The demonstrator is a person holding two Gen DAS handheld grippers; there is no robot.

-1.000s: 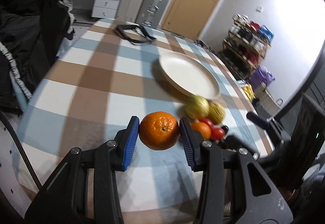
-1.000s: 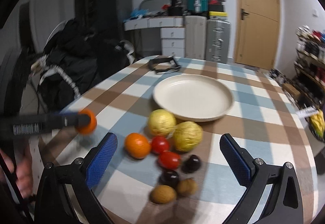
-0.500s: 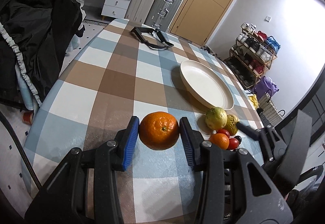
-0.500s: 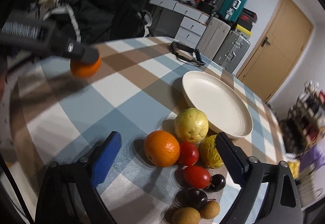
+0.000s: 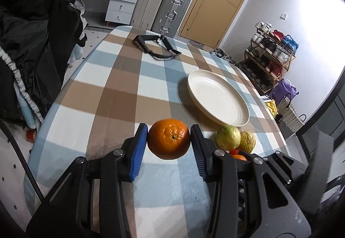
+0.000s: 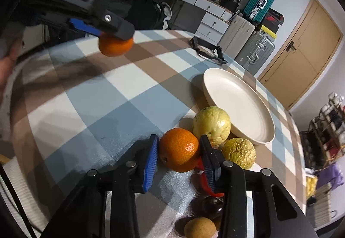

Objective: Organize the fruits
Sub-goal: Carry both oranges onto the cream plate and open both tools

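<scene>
My left gripper [image 5: 169,142] is shut on an orange [image 5: 169,141] and holds it above the checked tablecloth; it also shows in the right wrist view [image 6: 115,46]. My right gripper [image 6: 178,151] is shut on a second orange [image 6: 179,149] that rests on the table beside the fruit pile. The pile holds a yellow-green guava [image 6: 211,124], a wrinkled yellow fruit [image 6: 239,152], a red tomato partly hidden behind my right finger, a dark plum [image 6: 210,205] and a brown kiwi [image 6: 199,227]. An empty cream plate [image 6: 237,104] lies just beyond the pile.
A black folded frame [image 5: 156,47] lies at the table's far end. Suitcases [image 5: 170,11], drawers and a door stand behind it. A shoe rack [image 5: 271,59] is at the right. Dark clothing [image 5: 25,43] hangs off the table's left edge.
My right gripper has moved down to the pile and closed on the second orange. My left gripper has lifted its orange higher and tilted back.
</scene>
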